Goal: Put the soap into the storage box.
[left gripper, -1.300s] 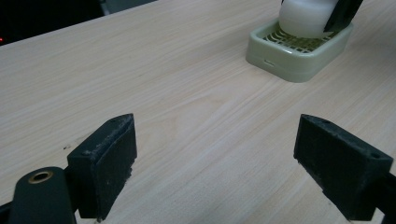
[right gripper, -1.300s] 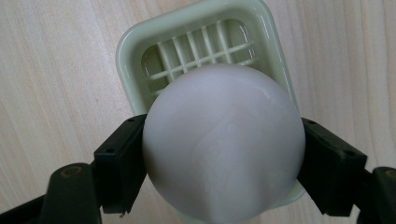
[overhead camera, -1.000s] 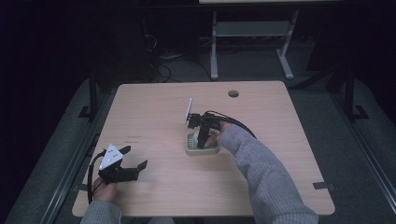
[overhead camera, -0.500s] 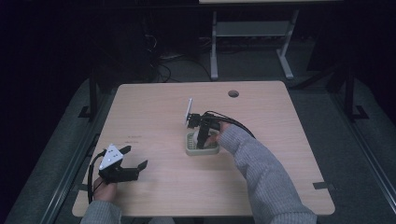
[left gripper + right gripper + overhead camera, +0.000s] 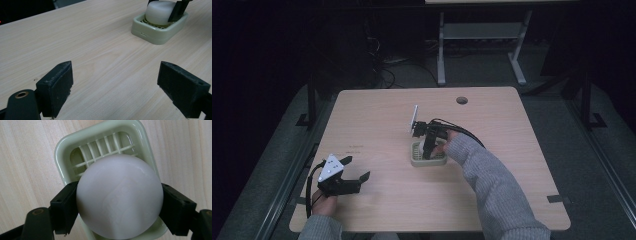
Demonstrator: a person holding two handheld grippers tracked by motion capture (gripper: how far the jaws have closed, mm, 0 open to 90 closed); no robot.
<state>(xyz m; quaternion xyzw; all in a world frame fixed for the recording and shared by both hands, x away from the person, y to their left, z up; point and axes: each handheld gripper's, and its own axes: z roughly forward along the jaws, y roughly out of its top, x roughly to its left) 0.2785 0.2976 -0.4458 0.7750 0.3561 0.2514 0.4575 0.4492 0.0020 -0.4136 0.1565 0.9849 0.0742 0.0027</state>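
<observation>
Nothing much has shifted over the last second: my right gripper (image 5: 428,150) stays planted over the dish near the middle of the table, and my left gripper (image 5: 354,172) keeps its place near the front left corner.

On the right, the two black jaws are closed in against the sides of the white, rounded bar of soap (image 5: 119,195), one pad on each flank, so I have it clamped. The soap sits over the pale green plastic soap dish (image 5: 100,137), whose slatted grate shows beyond it; I cannot tell whether the bar still rests on the grate or is just off it.

On the left, the jaws stand wide apart and hold nothing, with bare wood between them.

From the high view the soap itself is hidden under the gripper and my hand; the right gripper view shows it plainly from above. The left gripper view gives the side: the soap (image 5: 160,11) rising above the dish (image 5: 160,31), with a dark jaw against its right flank.

Around all this lies the light wooden table (image 5: 377,115), with a round cable hole (image 5: 462,100) toward the far edge. My grey knitted sleeve (image 5: 497,190) crosses the right front of the table.
</observation>
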